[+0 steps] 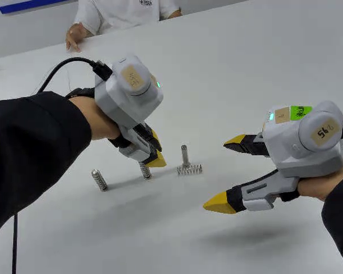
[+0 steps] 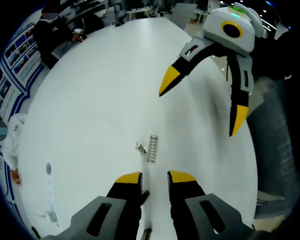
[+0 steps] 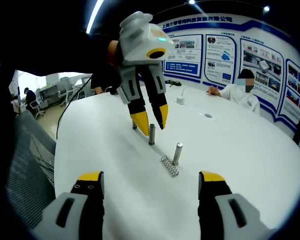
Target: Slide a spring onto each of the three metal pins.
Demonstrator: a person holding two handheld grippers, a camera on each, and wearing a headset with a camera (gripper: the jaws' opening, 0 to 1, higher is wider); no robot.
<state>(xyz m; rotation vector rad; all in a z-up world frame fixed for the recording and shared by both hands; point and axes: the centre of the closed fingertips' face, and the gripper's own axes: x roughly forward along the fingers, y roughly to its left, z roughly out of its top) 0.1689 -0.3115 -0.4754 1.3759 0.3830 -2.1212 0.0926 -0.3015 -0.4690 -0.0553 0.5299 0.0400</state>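
Centre of the head view: a bare metal pin (image 1: 184,154) stands upright on the white bench (image 1: 263,68), with a loose spring (image 1: 189,169) lying flat just beside its base. To its left stand a near sprung pin (image 1: 144,170) and a far-left sprung pin (image 1: 99,180). The left claw (image 2: 154,179), narrowly parted and empty, hovers over the near one. At right, the right claw (image 1: 227,171) gapes wide, empty.

White round table (image 3: 250,150), blue-trimmed wall posters (image 3: 221,50), ceiling strip light (image 3: 94,16)
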